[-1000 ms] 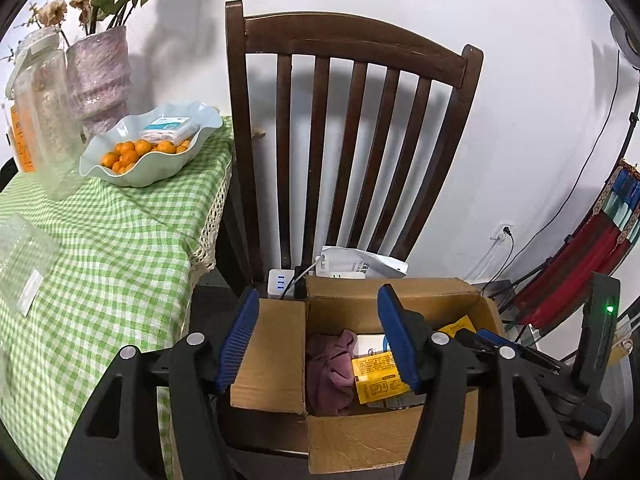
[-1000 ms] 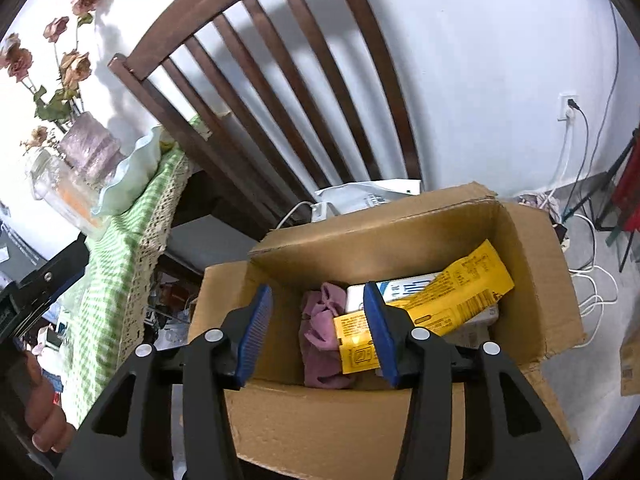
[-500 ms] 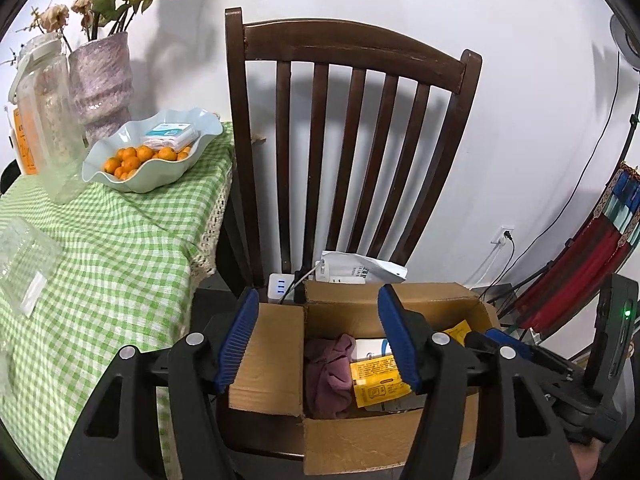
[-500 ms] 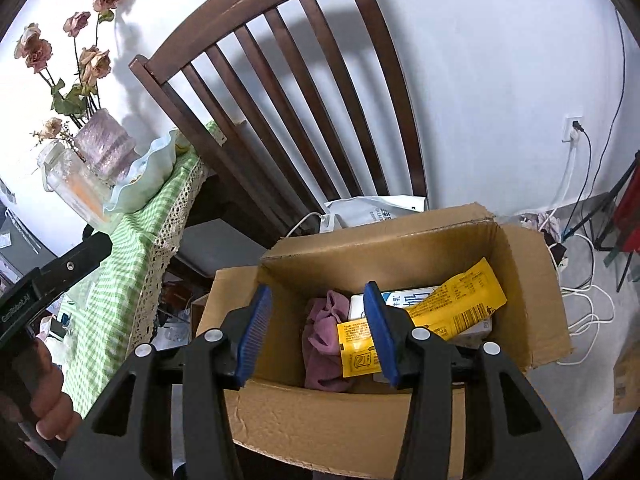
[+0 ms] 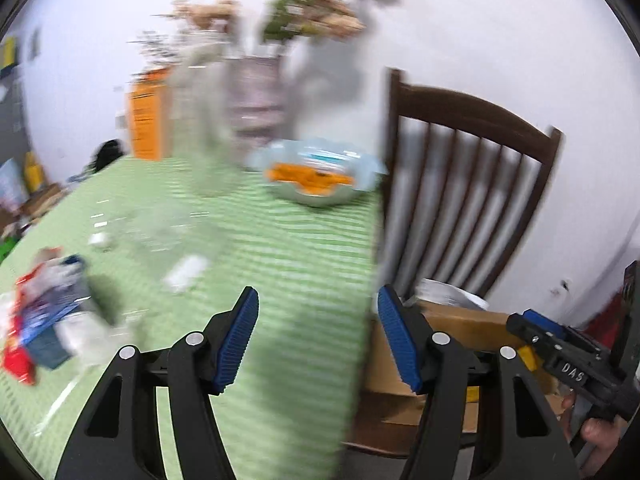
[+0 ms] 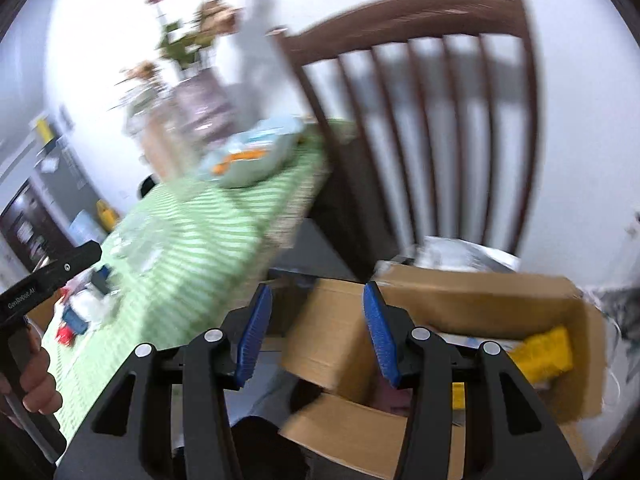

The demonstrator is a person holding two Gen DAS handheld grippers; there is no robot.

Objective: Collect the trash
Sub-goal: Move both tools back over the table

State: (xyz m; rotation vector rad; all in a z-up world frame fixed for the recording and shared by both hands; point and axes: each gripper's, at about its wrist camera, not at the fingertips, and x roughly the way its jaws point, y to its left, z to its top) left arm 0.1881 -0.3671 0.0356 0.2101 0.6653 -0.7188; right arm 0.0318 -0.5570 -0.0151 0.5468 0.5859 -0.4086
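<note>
Both grippers are swung from cardboard box (image 6: 472, 292) toward green table (image 5: 304, 264); left gripper (image 5: 314, 336) and right gripper (image 6: 318, 332) are held wide, empty.

Counter cloth (image 5: 288, 264): green-and-white check. Chair (image 5: 472, 152): dark brown wood. Bowl (image 5: 320, 196): pale blue, orange fruit inside. Carton (image 5: 146, 124) behind: orange. Cardboard box (image 6: 480, 300): plain tan; yellow wrapper (image 6: 540, 350) within. Fingers (image 5: 236, 340): blue ribbed pads, black frames. Crumpled wrapper (image 5: 44, 312): red, white, blue.

Empty hand-held gripper (image 6: 316, 330) above cardboard box (image 6: 472, 292)
</note>
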